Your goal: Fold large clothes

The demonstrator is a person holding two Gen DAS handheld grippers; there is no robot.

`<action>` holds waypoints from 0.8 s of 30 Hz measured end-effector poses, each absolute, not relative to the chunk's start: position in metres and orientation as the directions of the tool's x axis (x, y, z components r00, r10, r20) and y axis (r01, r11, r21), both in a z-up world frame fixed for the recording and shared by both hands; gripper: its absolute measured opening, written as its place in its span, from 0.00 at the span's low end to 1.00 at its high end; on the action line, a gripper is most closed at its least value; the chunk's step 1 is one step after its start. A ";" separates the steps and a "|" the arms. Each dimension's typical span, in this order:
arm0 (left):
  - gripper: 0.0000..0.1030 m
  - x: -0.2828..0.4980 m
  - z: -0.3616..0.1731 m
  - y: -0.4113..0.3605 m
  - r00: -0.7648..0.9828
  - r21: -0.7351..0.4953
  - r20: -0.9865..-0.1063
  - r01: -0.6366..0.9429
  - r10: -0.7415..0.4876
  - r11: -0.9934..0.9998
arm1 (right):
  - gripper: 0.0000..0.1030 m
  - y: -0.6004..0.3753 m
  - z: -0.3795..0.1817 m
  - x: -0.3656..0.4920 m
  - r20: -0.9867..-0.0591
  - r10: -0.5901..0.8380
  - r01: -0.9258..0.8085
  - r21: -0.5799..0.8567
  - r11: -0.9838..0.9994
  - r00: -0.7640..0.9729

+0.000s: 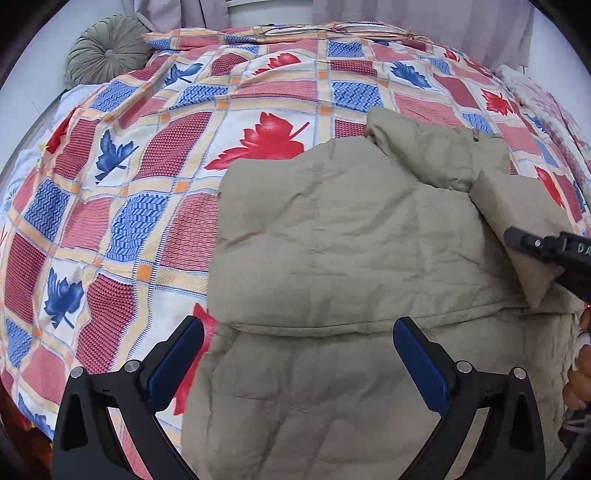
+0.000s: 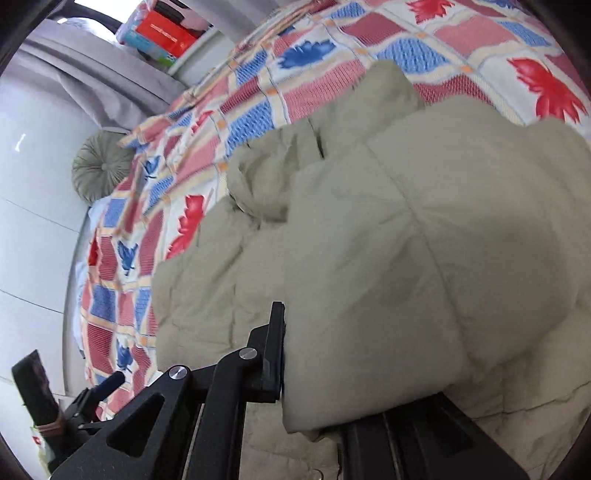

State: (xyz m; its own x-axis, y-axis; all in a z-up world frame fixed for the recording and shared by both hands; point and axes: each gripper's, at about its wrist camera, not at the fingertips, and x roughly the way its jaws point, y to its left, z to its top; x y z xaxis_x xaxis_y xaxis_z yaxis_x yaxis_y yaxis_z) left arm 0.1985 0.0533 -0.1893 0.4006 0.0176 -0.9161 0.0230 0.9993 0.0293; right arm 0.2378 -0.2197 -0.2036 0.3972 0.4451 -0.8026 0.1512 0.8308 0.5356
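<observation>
A beige puffy jacket [image 1: 351,236] lies on the patterned bedspread [image 1: 147,177], its lower part folded up over the body, collar end [image 1: 406,136] toward the far side. My left gripper [image 1: 301,343] hovers open over the jacket's near fold, blue pads [image 1: 184,354] wide apart and empty. My right gripper [image 1: 524,242] enters from the right edge, shut on a lifted sleeve flap [image 1: 517,206]. In the right wrist view the sleeve [image 2: 388,295] fills the space between the fingers of the right gripper [image 2: 332,387]; the far finger is hidden under fabric.
A round green cushion [image 1: 107,51] leans on the white wall at the bed's far left corner. Folded bedding [image 1: 295,31] lies along the head. Grey curtains [image 2: 92,66] and stacked boxes [image 2: 162,33] stand beyond the bed. A hand [image 1: 580,369] shows at the right edge.
</observation>
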 end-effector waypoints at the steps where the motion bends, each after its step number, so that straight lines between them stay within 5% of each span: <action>1: 1.00 0.199 -0.192 0.057 0.399 0.032 -0.917 0.024 0.020 0.999 | 0.09 -0.217 -0.212 0.235 -0.812 0.440 0.173 0.531 0.829 0.385; 7: 1.00 0.199 -0.207 0.062 0.374 0.007 -0.928 0.031 -0.005 1.000 | 0.12 -0.224 -0.228 0.229 -0.841 0.409 0.240 0.505 0.829 0.354; 11: 1.00 0.201 -0.209 0.049 0.369 -0.035 -0.928 0.042 -0.048 0.998 | 0.65 -0.221 -0.205 0.226 -0.831 0.423 0.209 0.515 0.831 0.362; 22: 1.00 0.219 -0.198 0.056 0.395 -0.123 -0.910 0.033 -0.126 0.992 | 0.66 -0.304 -0.180 0.191 -0.763 0.394 0.405 0.619 0.673 0.512; 23: 1.00 0.221 -0.197 0.059 0.397 -0.130 -0.909 0.028 -0.131 0.991 | 0.61 -0.310 -0.181 0.194 -0.754 0.395 0.419 0.633 0.651 0.525; 24: 1.00 0.222 -0.196 0.063 0.400 -0.141 -0.906 0.022 -0.138 0.990 | 0.40 -0.312 -0.180 0.198 -0.747 0.394 0.424 0.641 0.640 0.535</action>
State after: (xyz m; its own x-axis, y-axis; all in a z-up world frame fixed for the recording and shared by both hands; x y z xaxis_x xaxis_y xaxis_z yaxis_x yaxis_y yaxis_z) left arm 0.2218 0.0629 -0.1958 0.4001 -0.1379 -0.9060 0.0223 0.9898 -0.1408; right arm 0.1984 -0.3124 -0.1802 0.5349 0.3939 -0.7475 0.4236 0.6404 0.6407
